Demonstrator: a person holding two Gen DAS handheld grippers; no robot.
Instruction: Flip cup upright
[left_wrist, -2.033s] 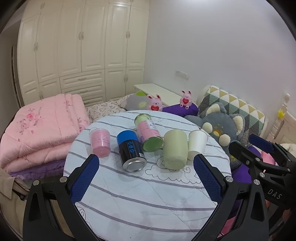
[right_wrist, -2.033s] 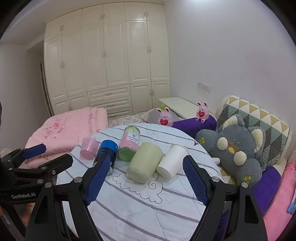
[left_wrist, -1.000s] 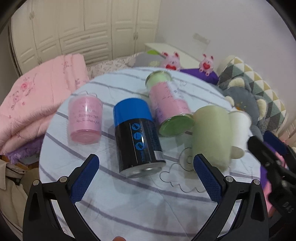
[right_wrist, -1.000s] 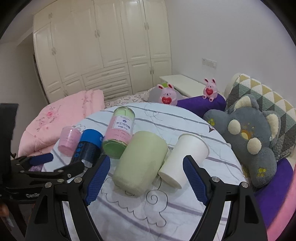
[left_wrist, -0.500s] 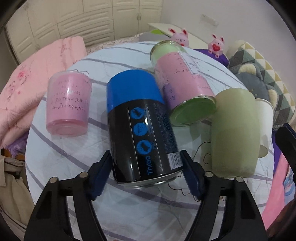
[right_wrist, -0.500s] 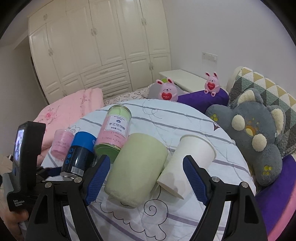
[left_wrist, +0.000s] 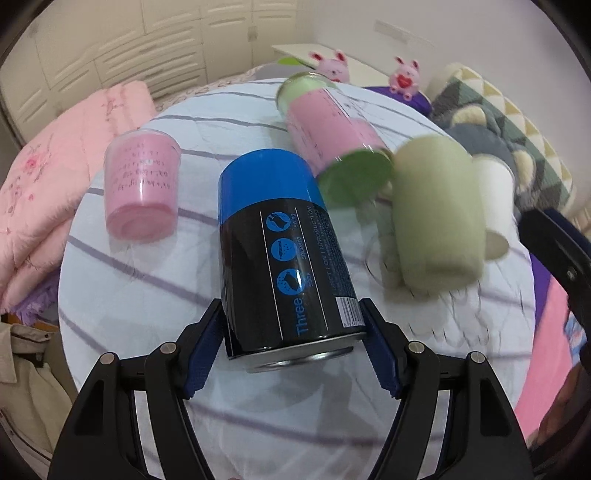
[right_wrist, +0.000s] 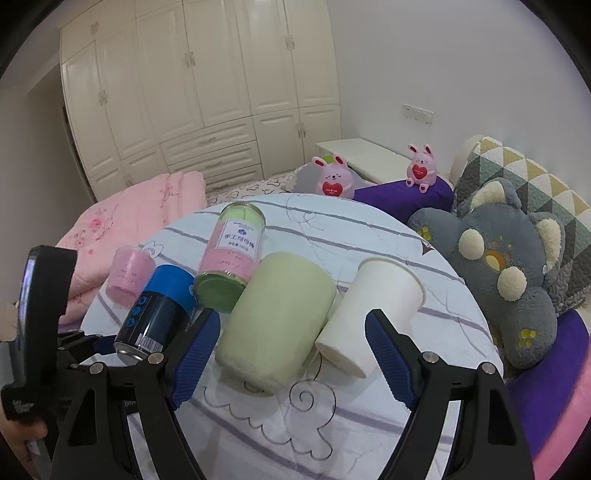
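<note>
Several cups lie on their sides on a round table with a striped white cloth (left_wrist: 129, 295). A black can-shaped cup with a blue end (left_wrist: 280, 254) lies nearest me; it also shows in the right wrist view (right_wrist: 159, 306). My left gripper (left_wrist: 293, 354) is shut on its metal end, blue pads on both sides. A pink plastic cup (left_wrist: 142, 188) lies to its left. A pink and green jar (left_wrist: 332, 140), a pale green cup (right_wrist: 277, 314) and a white paper cup (right_wrist: 369, 314) lie to its right. My right gripper (right_wrist: 291, 354) is open, in front of the green and white cups.
A folded pink quilt (left_wrist: 44, 192) lies left of the table. A grey plush toy (right_wrist: 498, 266) and a patterned pillow (right_wrist: 535, 188) lie on the right. Two pink bunny toys (right_wrist: 332, 181) sit behind the table. White wardrobes (right_wrist: 203, 92) stand at the back.
My left gripper has moved in on the black and blue cup and closed on its metal end. My right gripper has come a little closer to the green and white cups, still open.
</note>
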